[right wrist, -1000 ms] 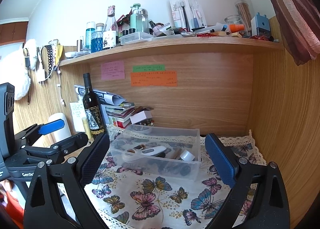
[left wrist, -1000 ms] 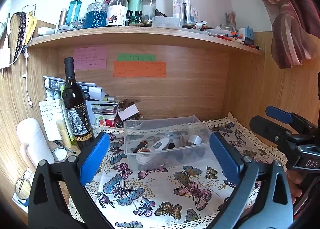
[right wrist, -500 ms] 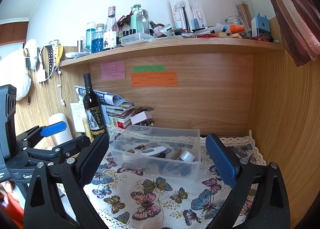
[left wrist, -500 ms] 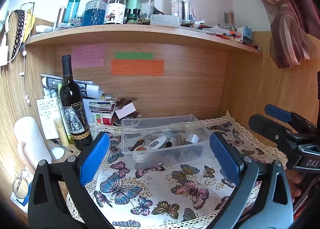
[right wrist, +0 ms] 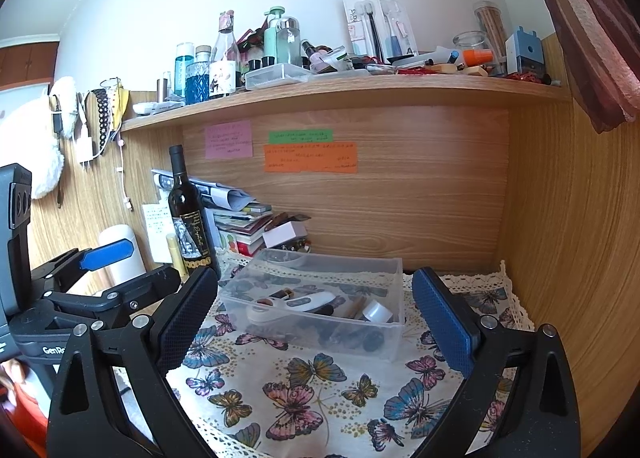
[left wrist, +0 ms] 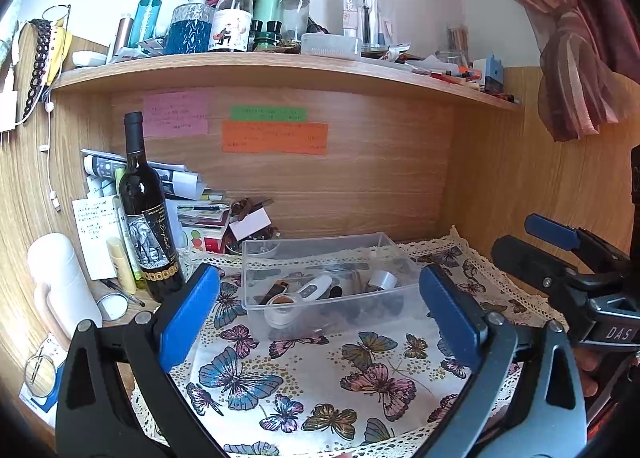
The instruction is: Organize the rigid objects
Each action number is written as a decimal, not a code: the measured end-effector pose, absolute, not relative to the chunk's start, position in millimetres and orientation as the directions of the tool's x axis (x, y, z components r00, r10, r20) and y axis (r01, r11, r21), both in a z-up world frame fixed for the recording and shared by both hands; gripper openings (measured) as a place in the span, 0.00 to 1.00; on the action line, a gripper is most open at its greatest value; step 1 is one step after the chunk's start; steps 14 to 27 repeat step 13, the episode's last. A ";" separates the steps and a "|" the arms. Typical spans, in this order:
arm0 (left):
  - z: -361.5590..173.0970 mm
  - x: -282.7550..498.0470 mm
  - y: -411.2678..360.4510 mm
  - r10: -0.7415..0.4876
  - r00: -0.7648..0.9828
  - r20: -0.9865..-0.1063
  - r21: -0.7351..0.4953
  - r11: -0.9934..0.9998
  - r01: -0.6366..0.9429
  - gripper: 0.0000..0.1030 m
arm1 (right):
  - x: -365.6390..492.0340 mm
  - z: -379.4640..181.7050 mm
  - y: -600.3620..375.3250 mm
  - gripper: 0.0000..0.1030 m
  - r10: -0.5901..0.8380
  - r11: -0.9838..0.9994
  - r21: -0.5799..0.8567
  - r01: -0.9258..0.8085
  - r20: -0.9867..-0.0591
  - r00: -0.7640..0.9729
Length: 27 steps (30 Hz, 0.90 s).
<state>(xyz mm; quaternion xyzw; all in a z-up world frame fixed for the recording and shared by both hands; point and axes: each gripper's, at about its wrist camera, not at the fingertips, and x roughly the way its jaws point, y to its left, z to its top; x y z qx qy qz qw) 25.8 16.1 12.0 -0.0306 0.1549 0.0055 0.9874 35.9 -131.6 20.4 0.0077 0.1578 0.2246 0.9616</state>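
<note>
Both the left gripper [left wrist: 320,310] and right gripper [right wrist: 316,314] gape wide and empty, so reaching toward the clear plastic box [left wrist: 324,278] at mid-frame could topple the dark glass wine bottle [left wrist: 146,213] at left.

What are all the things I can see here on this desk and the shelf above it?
clear plastic box: one, see-through, middle of the cloth, holding small items
thermometer-like gadget: one, white, inside the box
small cap: one, white, inside the box at right
butterfly cloth: one, cream with coloured butterflies, covering the desk
wine bottle: one, dark, upright left of the box
paper stack: one pile, mixed, behind the bottle
sticky notes: three, pink, green, orange, on the back panel
shelf bottles: several, blue, clear, green, on the top shelf
curtain: one, maroon, upper right
left gripper: one, black with blue pads, open, empty
right gripper: one, same colours, open, empty
</note>
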 end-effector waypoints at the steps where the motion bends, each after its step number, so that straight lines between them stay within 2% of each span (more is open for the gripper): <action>1: 12.0 25.9 16.0 -0.002 0.951 -0.309 -0.059 0.998 -0.017 0.98 | 35.9 20.4 -131.4 0.95 0.435 0.899 0.086 -0.430 -0.300 0.849; 27: 10.0 29.2 19.7 -0.011 0.945 -0.326 -0.075 0.997 -0.014 0.98 | 37.6 19.7 -129.1 0.95 0.444 0.894 0.089 -0.439 -0.308 0.842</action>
